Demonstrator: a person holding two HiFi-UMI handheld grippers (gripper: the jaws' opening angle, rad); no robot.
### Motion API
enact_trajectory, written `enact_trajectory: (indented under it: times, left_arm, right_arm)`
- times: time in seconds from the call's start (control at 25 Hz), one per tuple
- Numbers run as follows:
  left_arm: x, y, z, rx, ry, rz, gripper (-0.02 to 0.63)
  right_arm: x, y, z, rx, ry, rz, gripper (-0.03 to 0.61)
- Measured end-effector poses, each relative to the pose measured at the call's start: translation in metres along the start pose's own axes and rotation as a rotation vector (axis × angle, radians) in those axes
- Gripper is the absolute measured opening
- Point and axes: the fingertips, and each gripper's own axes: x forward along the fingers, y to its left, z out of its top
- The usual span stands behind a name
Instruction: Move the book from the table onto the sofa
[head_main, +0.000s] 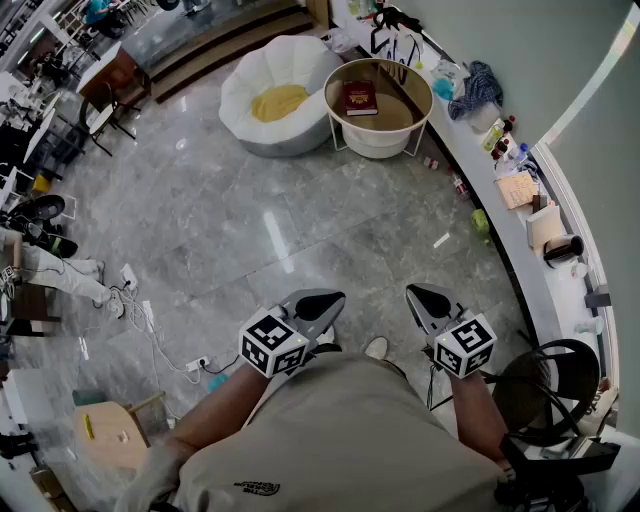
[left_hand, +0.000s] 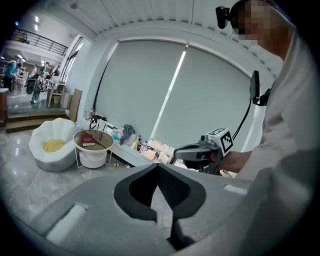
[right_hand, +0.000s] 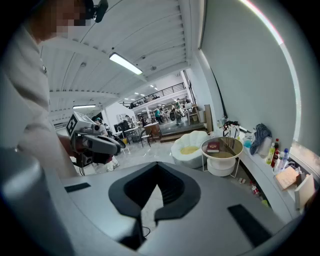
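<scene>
Head view first: the left claw (head_main: 336, 297) and right claw (head_main: 411, 290) hover side by side low in the frame, just above the person's lap. Each carries a cube of black-and-white square markers. The book (head_main: 360, 98) is well apart from both, far across the grey marble floor (head_main: 250, 220). It lies flat on the round counter (head_main: 400, 108), towards that counter's left side. Just beside the counter sits the white shell-shaped sofa (head_main: 290, 60) with a yellow cushion (head_main: 277, 101) in its seat. The book shows a dark red cover with a small gold emblem in the middle. Any lettering on it is too small to read, and so is the small dark logo on the person's shirt.

Over to the left gripper view: the left claw (left_hand: 158, 168) is clenched, tips meeting, with nothing between them. The book (left_hand: 88, 141) is a small red patch on the counter, far off to the left, and the sofa is further left again. The right claw shows at the right.

Right gripper view now: the right claw (right_hand: 157, 170) is clenched too, and empty. The book (right_hand: 213, 146) rests on the counter well ahead and to the right, with the sofa just left of it.
</scene>
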Motion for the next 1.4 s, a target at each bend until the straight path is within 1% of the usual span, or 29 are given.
enact_trajectory:
  times: [0.24, 0.36, 0.52, 0.64, 0.76, 0.84, 0.92, 1.0, 1.08, 1.12, 1.16, 1.2, 1.32, 1.4]
  left_arm:
    - [-0.039, 0.046, 0.017, -0.056, -0.062, 0.008, 0.008]
    - [-0.061, 0.068, 0.017, -0.076, -0.082, 0.019, 0.008]
    - [-0.089, 0.103, 0.016, -0.100, -0.115, 0.043, 0.008]
    - [-0.107, 0.132, 0.007, -0.117, -0.115, 0.066, 0.008]
    - [-0.118, 0.162, -0.001, -0.140, -0.099, 0.094, 0.008]
    - [-0.119, 0.176, -0.001, -0.149, -0.103, 0.093, 0.008]
    - [-0.111, 0.191, 0.005, -0.153, -0.113, 0.089, 0.009]
    - [-0.094, 0.210, 0.016, -0.149, -0.113, 0.101, 0.009]
    - [-0.072, 0.231, 0.030, -0.148, -0.107, 0.118, 0.011]
    - [-0.062, 0.242, 0.037, -0.152, -0.104, 0.126, 0.011]
    - [-0.051, 0.253, 0.045, -0.158, -0.101, 0.134, 0.019]
    - [-0.040, 0.265, 0.053, -0.165, -0.097, 0.141, 0.036]
    - [-0.001, 0.296, 0.084, -0.182, -0.076, 0.165, 0.099]
    - [0.025, 0.312, 0.109, -0.175, -0.074, 0.182, 0.109]
  right_arm:
    - [0.048, 0.036, 0.017, 0.009, 0.013, 0.020, 0.012]
    - [0.072, 0.053, 0.027, -0.015, 0.039, 0.031, 0.012]
    - [0.111, 0.070, 0.037, -0.012, 0.053, 0.056, 0.012]
    - [0.141, 0.078, 0.042, -0.023, 0.056, 0.059, 0.012]
    - [0.168, 0.081, 0.049, -0.013, 0.056, 0.065, 0.012]
    - [0.182, 0.079, 0.054, -0.010, 0.060, 0.077, 0.012]
    - [0.196, 0.065, 0.058, -0.008, 0.062, 0.078, 0.012]
    - [0.211, 0.039, 0.066, 0.005, 0.061, 0.075, 0.015]
    - [0.228, 0.009, 0.074, 0.010, 0.070, 0.069, 0.035]
    - [0.238, -0.006, 0.079, 0.013, 0.076, 0.070, 0.061]
    - [0.248, -0.021, 0.085, 0.019, 0.077, 0.077, 0.089]
    - [0.258, -0.036, 0.093, 0.029, 0.071, 0.087, 0.098]
    - [0.286, -0.085, 0.121, 0.056, 0.046, 0.121, 0.104]
    - [0.297, -0.119, 0.139, 0.047, 0.040, 0.135, 0.104]
